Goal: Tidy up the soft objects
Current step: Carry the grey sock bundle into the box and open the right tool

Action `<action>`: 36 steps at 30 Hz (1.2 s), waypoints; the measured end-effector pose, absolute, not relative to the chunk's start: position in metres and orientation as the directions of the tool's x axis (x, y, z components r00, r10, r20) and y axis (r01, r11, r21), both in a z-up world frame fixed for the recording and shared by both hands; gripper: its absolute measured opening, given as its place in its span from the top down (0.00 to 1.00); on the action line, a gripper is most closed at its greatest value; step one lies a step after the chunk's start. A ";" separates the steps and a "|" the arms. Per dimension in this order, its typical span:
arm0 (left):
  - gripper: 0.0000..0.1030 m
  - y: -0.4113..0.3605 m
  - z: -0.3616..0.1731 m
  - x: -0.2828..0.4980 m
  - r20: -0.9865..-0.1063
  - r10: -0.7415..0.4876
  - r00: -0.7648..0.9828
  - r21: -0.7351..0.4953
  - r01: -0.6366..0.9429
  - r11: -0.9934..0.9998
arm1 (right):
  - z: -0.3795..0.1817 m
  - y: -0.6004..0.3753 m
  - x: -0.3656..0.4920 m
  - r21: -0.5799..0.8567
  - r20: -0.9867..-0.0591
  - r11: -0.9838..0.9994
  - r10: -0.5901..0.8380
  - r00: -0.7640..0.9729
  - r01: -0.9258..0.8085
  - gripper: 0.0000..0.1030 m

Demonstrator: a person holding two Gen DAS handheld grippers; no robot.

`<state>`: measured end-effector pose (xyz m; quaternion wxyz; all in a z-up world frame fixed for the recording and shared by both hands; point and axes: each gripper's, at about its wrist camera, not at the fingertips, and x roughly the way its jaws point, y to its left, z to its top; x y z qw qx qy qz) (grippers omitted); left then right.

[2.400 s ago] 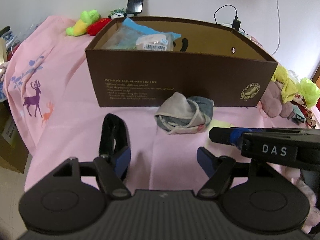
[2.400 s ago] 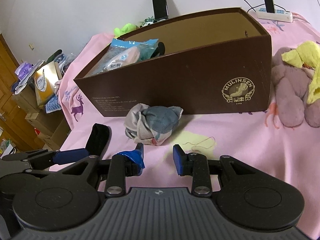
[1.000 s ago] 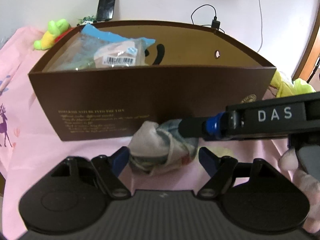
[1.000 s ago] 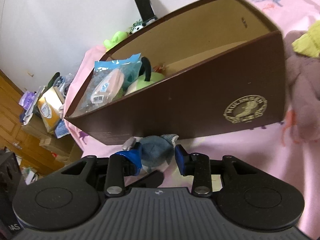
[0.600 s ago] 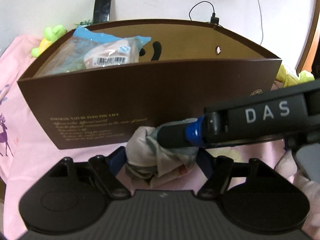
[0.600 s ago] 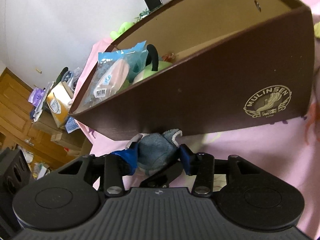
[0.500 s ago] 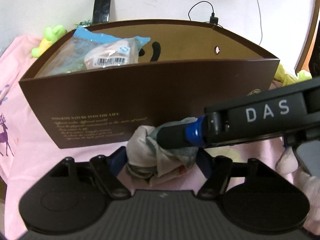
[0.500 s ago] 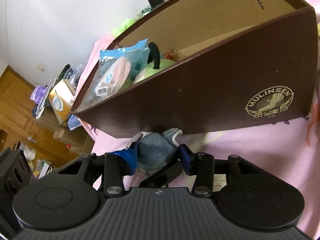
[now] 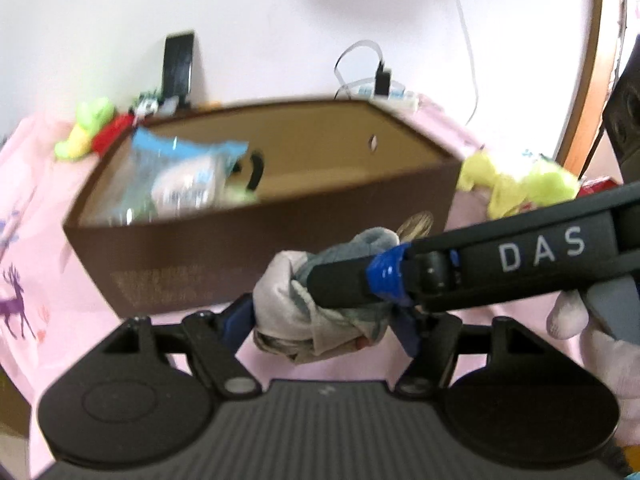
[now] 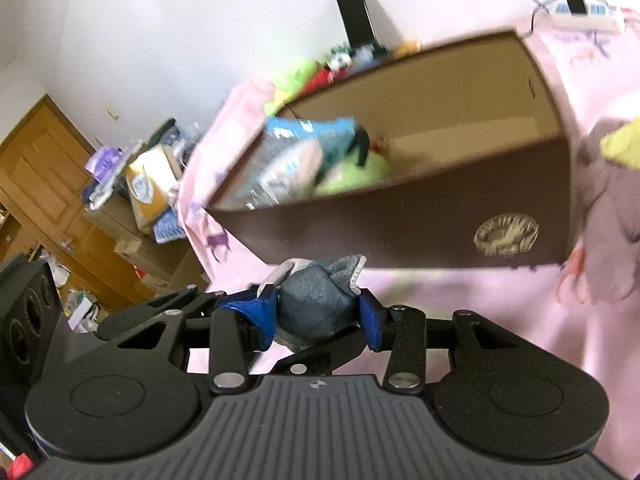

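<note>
Lifted off the pink sheet [image 9: 48,216], cloth bundle [image 9: 320,312] gripped by both the left tool [image 9: 324,320] and right tool [image 10: 318,314], brown box [image 9: 260,248] behind, white wall.

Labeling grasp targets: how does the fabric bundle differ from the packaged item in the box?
The fabric bundle is bare grey-and-white cloth, clamped outside the brown box by both tools; the blue-topped plastic package is wrapped, resting inside the box, untouched. Both look soft.

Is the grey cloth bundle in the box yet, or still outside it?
Outside. The grey cloth bundle sits in front of the brown box, below its rim, pinched by both the right gripper and the left gripper.
</note>
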<state>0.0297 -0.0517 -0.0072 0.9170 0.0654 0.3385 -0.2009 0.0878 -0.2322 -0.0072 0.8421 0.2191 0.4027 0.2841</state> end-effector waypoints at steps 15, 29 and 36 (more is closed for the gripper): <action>0.33 -0.037 0.090 0.115 -0.471 -0.321 0.822 0.058 0.392 0.918 | 0.064 -0.217 0.186 0.635 -0.377 0.672 0.700 0.607 -0.380 0.74; 0.32 -0.013 0.043 0.242 -0.619 -0.228 0.751 0.008 0.296 0.955 | 0.010 -0.180 0.296 0.720 -0.456 0.650 0.708 0.539 -0.243 0.74; 0.31 -0.003 0.013 0.265 -0.699 -0.211 0.684 -0.025 0.272 0.962 | -0.021 -0.170 0.312 0.707 -0.511 0.682 0.676 0.530 -0.187 0.72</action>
